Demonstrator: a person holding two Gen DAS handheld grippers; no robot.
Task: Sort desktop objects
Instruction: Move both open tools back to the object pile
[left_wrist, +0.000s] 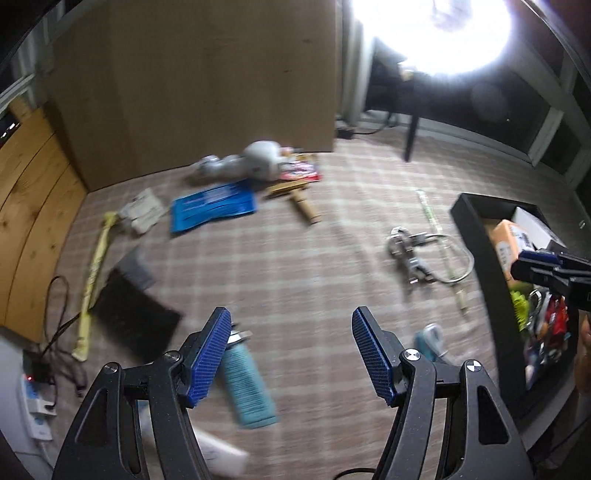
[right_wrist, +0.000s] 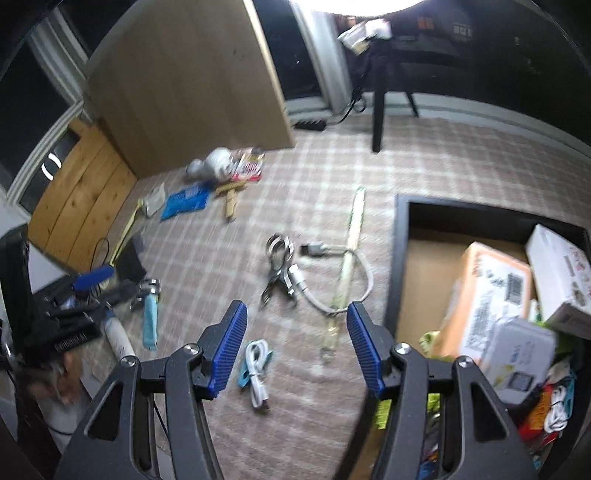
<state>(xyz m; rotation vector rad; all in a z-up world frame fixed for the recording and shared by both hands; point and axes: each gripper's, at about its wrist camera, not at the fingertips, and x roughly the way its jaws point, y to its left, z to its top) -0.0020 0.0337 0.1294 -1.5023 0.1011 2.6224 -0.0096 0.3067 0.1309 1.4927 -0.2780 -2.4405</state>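
Observation:
Loose items lie scattered on a checked cloth. My left gripper (left_wrist: 291, 321) hovers open and empty above a teal tube (left_wrist: 247, 384), whose capped end shows beside the left finger. My right gripper (right_wrist: 295, 308) is also open and empty, above a coiled white cable (right_wrist: 258, 365) with a teal clip. To its right stands a black bin (right_wrist: 400, 258) holding an orange box (right_wrist: 491, 291), a white box (right_wrist: 557, 273) and several small items. In the left wrist view the bin (left_wrist: 476, 229) is at the right, with the right gripper (left_wrist: 535, 266) over it.
A metal clip and grey cable (right_wrist: 284, 269) and a pale green stick (right_wrist: 351, 251) lie mid-cloth. Farther back are a blue packet (left_wrist: 214, 206), a wooden piece (left_wrist: 303, 206), a white toy (left_wrist: 255, 162), a yellow stick (left_wrist: 92, 273) and a black pad (left_wrist: 133, 317). A cardboard wall (left_wrist: 199, 81) stands behind.

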